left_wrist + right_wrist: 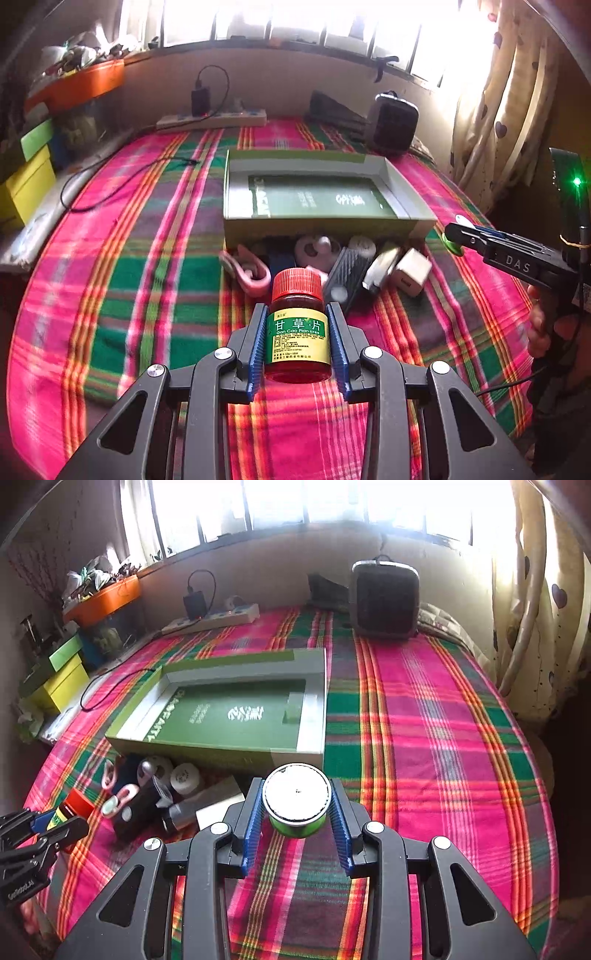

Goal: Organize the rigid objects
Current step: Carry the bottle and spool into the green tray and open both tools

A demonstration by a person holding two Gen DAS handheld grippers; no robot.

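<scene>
My left gripper [297, 314] is shut on a red medicine bottle [298, 332] with a red cap and yellow-green label, held above the plaid cloth in front of the pile. My right gripper [297, 794] is shut on a small green round tin [297, 800] with a white lid, held just in front of the open green box [225, 716]. The box [314, 195] lies open behind a pile of small objects [332, 262]: pink scissors, a dark case, white chargers, round items. The right gripper also shows at the right in the left wrist view [456, 236], the left one at the left in the right wrist view [55, 823].
A plaid cloth [424, 720] covers the surface. A black heater [384, 598] stands at the back right, a power strip [214, 618] with a charger at the back left. Yellow-green boxes [59, 679] and an orange tray [107, 598] sit at the left. A curtain [535, 609] hangs right.
</scene>
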